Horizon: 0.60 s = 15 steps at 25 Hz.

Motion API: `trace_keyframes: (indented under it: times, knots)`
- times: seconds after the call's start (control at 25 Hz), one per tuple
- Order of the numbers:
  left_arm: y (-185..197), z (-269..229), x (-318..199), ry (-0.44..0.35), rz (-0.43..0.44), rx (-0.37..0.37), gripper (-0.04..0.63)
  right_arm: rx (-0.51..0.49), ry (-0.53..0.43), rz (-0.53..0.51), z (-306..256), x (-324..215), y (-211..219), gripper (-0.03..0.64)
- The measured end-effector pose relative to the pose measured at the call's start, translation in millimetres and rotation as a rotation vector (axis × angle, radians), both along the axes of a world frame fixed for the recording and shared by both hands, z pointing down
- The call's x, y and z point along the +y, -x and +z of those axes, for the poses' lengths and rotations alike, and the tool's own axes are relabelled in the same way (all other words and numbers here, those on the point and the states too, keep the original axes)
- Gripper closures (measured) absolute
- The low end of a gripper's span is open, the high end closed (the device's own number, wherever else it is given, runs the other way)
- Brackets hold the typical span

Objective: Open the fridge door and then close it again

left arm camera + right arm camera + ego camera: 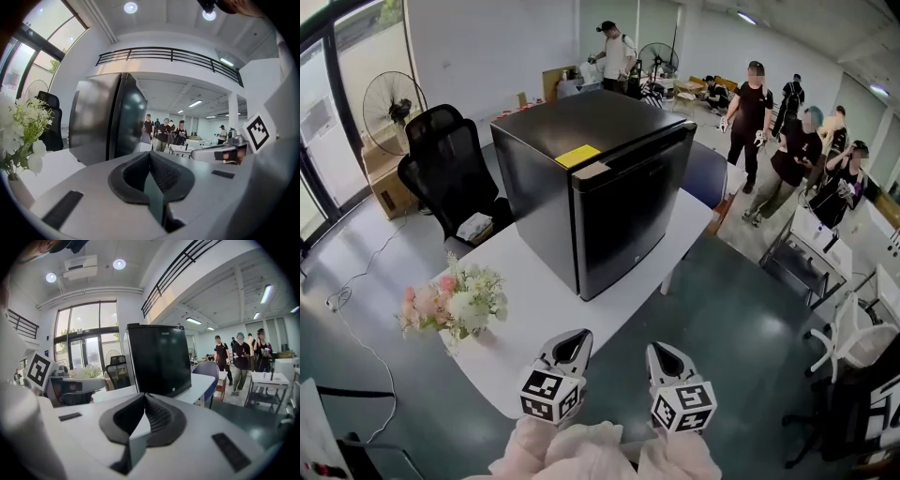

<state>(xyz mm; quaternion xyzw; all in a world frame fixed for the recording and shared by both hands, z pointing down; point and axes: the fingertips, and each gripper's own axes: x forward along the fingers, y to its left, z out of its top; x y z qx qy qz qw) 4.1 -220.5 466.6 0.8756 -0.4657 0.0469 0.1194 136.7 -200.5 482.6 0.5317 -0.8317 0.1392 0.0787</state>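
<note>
A black mini fridge (600, 187) stands on the white table (534, 309), its door shut and facing the near right; a yellow note lies on its top. Both grippers hover side by side over the table's near edge, well short of the fridge. My left gripper (572, 339) is shut with nothing between its jaws, and so is my right gripper (661, 352). The left gripper view shows its own jaws (150, 153) meeting, with the fridge (108, 117) ahead at the left. In the right gripper view the shut jaws (144, 395) point at the fridge door (159, 362).
A vase of pink and white flowers (455, 302) stands on the table's left end. Behind the fridge at the left are a black office chair (450, 169) and a floor fan (394, 105). Several people (787, 141) stand at the back right. White desks (862, 272) are at the right.
</note>
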Motion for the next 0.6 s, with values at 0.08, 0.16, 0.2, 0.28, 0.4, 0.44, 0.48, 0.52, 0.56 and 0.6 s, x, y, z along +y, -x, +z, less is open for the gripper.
trace_keyframes:
  times: [0.08,0.16,0.2,0.28,0.4,0.44,0.48,0.52,0.56,0.6]
  knots:
    - [0,0,-2,-0.001,-0.015,-0.002,0.584,0.01,0.0,-0.026,1,-5,0,0.604]
    - [1,1,-3,0.002,-0.027,-0.007,0.584,0.023,-0.002,-0.049,3,-8,2,0.604]
    - [2,2,-4,0.003,-0.032,-0.01,0.584,0.028,-0.005,-0.058,2,-10,3,0.604]
    - [2,1,-5,0.003,-0.039,-0.016,0.584,0.037,-0.017,-0.076,-2,-15,5,0.604]
    - [3,-4,-7,-0.004,-0.047,-0.025,0.584,0.053,-0.046,-0.11,-12,-23,9,0.604]
    - [3,-7,-8,-0.009,-0.05,-0.027,0.584,0.062,-0.061,-0.122,-17,-27,11,0.604]
    - [4,-9,-9,-0.016,-0.053,-0.027,0.584,0.072,-0.079,-0.135,-23,-31,13,0.604]
    - [5,-12,-11,-0.022,-0.057,-0.028,0.584,0.082,-0.097,-0.148,-30,-35,16,0.604]
    - [6,-15,-13,-0.03,-0.06,-0.028,0.584,0.093,-0.116,-0.161,-36,-39,18,0.604]
    - [8,-17,-16,-0.037,-0.062,-0.029,0.584,0.104,-0.134,-0.173,-42,-43,21,0.604]
